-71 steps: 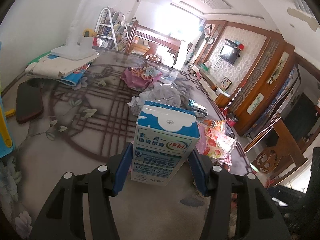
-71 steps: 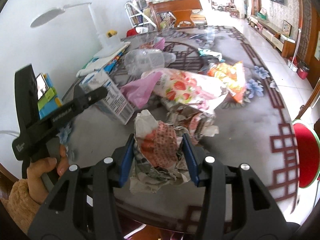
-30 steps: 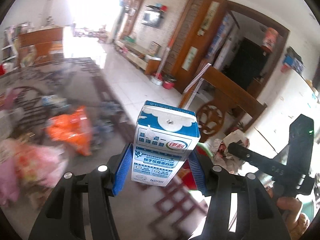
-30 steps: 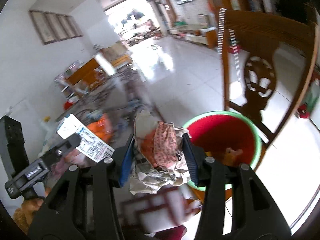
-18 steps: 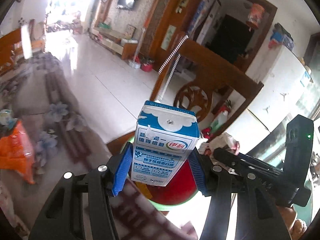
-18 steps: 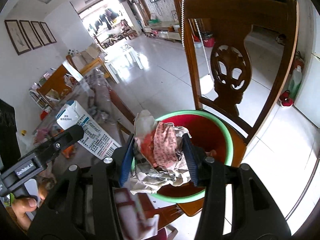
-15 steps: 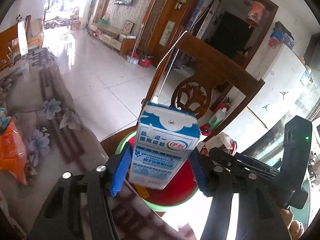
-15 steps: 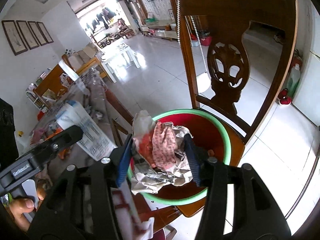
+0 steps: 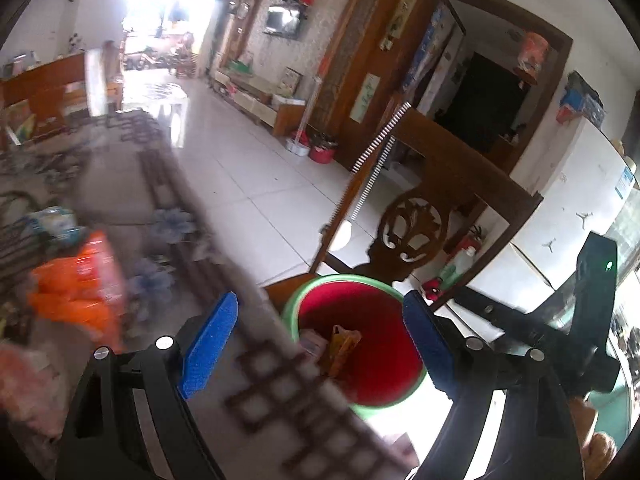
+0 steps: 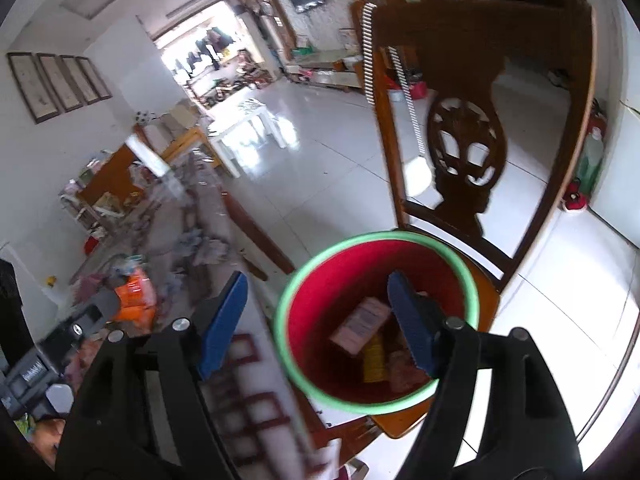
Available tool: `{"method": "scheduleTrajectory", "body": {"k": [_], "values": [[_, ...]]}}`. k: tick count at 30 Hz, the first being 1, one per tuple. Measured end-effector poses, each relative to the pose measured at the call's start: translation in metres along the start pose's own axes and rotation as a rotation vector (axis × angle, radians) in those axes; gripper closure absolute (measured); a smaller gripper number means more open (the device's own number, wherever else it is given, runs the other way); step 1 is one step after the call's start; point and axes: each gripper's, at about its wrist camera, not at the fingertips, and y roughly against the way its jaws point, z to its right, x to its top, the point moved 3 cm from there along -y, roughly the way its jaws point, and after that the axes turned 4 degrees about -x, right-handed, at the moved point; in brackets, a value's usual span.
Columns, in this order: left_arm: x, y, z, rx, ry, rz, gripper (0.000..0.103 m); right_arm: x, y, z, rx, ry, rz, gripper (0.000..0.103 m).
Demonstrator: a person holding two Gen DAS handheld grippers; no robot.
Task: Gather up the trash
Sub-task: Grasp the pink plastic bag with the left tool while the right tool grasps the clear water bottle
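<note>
A red bin with a green rim (image 9: pixel 344 278) (image 10: pixel 376 236) stands on a wooden chair seat (image 10: pixel 486 296) beside the table. My left gripper (image 9: pixel 318 344) hangs over the table edge and the bin, its jaws opening with nothing between them. My right gripper (image 10: pixel 318 320) is above the bin mouth, its jaws also opening and empty. Inside the bin lie a box-shaped carton (image 10: pixel 360 324) and an orange wrapper (image 9: pixel 344 340). The rest of the bin's contents is blurred.
The chair's tall carved back (image 10: pixel 464 140) rises just behind the bin. The table edge with its dark lattice pattern (image 9: pixel 280 392) runs under both grippers. An orange bag (image 9: pixel 80 288) and other litter lie on the table to the left. White tiled floor lies beyond.
The left gripper let go of the blue-and-white milk carton and the right let go of the crumpled paper wad. Both are gone from the jaws, which have spread wide over the bin.
</note>
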Motion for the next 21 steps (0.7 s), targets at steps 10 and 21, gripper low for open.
{"method": "scheduleTrajectory", "body": {"k": [10,21], "values": [[-0.042,0.13,-0.096,0.282,0.03,0.065,0.012,-0.025,0.049,-0.136,0.314,0.163,-0.027,0.02],[-0.082,0.175,-0.211,0.597,-0.153,-0.239,0.009,-0.077,0.033,-0.208,0.335,0.343,-0.118,0.019]]}}
